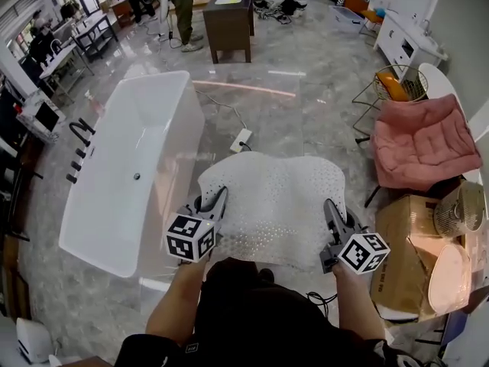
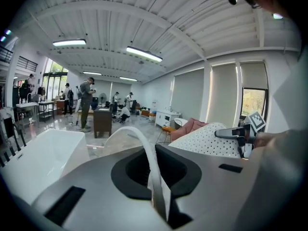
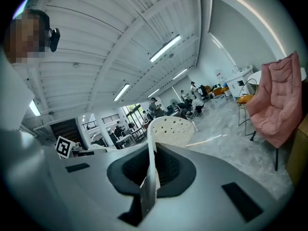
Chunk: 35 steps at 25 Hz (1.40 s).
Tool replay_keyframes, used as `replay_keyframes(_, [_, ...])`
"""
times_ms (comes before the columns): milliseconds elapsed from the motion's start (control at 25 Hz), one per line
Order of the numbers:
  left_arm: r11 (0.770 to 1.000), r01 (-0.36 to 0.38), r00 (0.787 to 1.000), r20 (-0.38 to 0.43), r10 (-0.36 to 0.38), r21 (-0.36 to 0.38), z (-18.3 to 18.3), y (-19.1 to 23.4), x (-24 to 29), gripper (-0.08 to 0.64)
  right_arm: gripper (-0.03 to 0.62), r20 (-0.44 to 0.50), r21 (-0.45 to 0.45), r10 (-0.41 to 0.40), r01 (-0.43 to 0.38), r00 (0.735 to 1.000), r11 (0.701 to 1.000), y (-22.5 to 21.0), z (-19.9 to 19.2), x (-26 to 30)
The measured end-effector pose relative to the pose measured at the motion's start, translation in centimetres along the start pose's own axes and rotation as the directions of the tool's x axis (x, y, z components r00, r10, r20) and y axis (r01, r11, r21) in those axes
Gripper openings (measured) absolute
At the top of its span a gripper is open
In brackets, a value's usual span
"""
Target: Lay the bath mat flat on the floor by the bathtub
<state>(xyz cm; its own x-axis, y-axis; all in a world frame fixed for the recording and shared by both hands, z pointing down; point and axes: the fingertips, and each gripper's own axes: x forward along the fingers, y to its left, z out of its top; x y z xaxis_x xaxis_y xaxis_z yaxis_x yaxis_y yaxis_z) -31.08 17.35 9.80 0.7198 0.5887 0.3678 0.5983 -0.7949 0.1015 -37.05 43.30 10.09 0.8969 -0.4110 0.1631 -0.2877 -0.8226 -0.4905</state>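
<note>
A white perforated bath mat (image 1: 271, 205) hangs spread in the air between my two grippers, above the marble floor, right of the white bathtub (image 1: 130, 167). My left gripper (image 1: 216, 199) is shut on the mat's near left edge, and my right gripper (image 1: 331, 208) is shut on its near right edge. In the left gripper view the mat's edge (image 2: 155, 177) runs through the closed jaws, with the sheet (image 2: 207, 141) stretching toward the right gripper (image 2: 236, 134) and the tub (image 2: 43, 158) at lower left. In the right gripper view the pinched mat edge (image 3: 150, 174) curls up out of the jaws.
A power strip (image 1: 241, 138) with its cable lies on the floor beyond the mat. A pink chair (image 1: 420, 140), a cardboard box (image 1: 409, 243) and a fan (image 1: 458, 209) stand at the right. A brown cabinet (image 1: 229, 21) and several people are farther back.
</note>
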Motion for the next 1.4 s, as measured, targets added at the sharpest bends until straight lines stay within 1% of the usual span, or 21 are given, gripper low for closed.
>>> replay_keyframes(200, [1.0,0.017,1.0,0.008,-0.017,0.002,1.2,0.5,3.0,0.021,0.021,-0.004,-0.007,-0.011,0.011,1.0,1.0,-1.7,1.4,1.6])
replay_keyframes(440, [1.0,0.025,1.0,0.018,-0.025,-0.014,2.8,3.3,8.3,0.021,0.021,-0.026,-0.033,-0.011,0.01,1.0,0.999,-4.0,3.5,6.2])
replay_keyframes(720, [0.999,0.031,0.999,0.036,-0.03,-0.041,5.9,8.3,16.2,0.021,0.021,-0.042,-0.058,-0.028,0.025,0.999,0.998,-8.0,7.7,14.6])
replay_keyframes(920, [0.998,0.038,0.999,0.04,-0.035,-0.056,8.6,12.7,22.0,0.021,0.021,-0.057,-0.086,-0.035,0.03,0.998,0.996,-10.0,11.4,21.3])
replay_keyframes(1080, [0.997,0.041,0.998,0.05,-0.038,-0.058,10.7,15.4,25.9,0.021,0.021,-0.054,-0.098,-0.03,0.024,0.998,0.995,-11.5,14.0,26.1])
replay_keyframes(1240, [0.998,0.04,0.999,0.039,-0.038,-0.041,12.4,17.4,28.9,0.021,0.021,-0.038,-0.08,-0.018,0.015,0.999,0.997,-12.7,15.6,29.7])
replay_keyframes(1400, [0.999,0.024,0.999,0.031,-0.023,-0.032,14.1,18.7,31.5,0.021,0.021,-0.043,-0.065,0.0,-0.002,0.999,0.998,-14.4,16.9,32.7])
